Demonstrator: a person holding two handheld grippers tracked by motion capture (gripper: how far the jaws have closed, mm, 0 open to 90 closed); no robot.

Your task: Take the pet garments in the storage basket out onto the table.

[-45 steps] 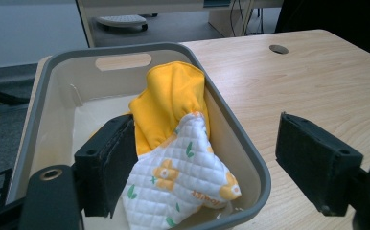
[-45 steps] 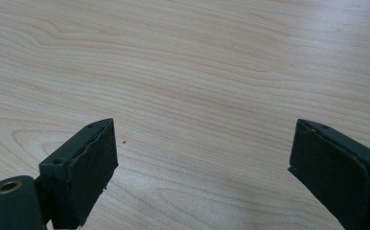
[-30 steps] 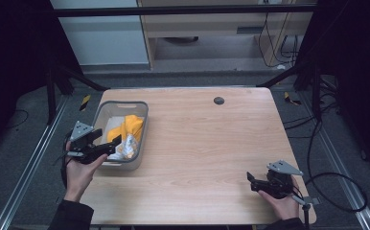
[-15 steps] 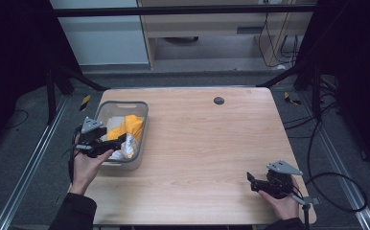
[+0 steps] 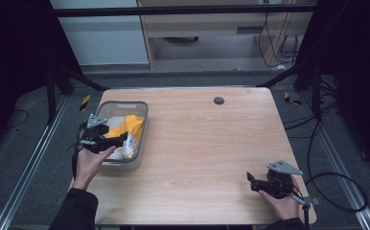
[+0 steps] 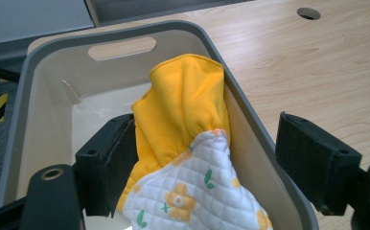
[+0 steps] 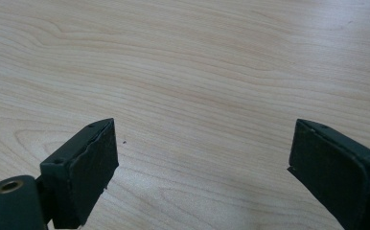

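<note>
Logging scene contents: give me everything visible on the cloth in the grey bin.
The cloth is soft fabric in two parts: a plain orange-yellow section gathered into folds, and a white quilted section printed with orange flowers and green leaves. It lies bunched in the grey bin, leaning against the bin's wall nearest the table's middle, its orange end reaching the rim. The open left claw straddles it, one jaw beside the folds, the other outside the wall.
</note>
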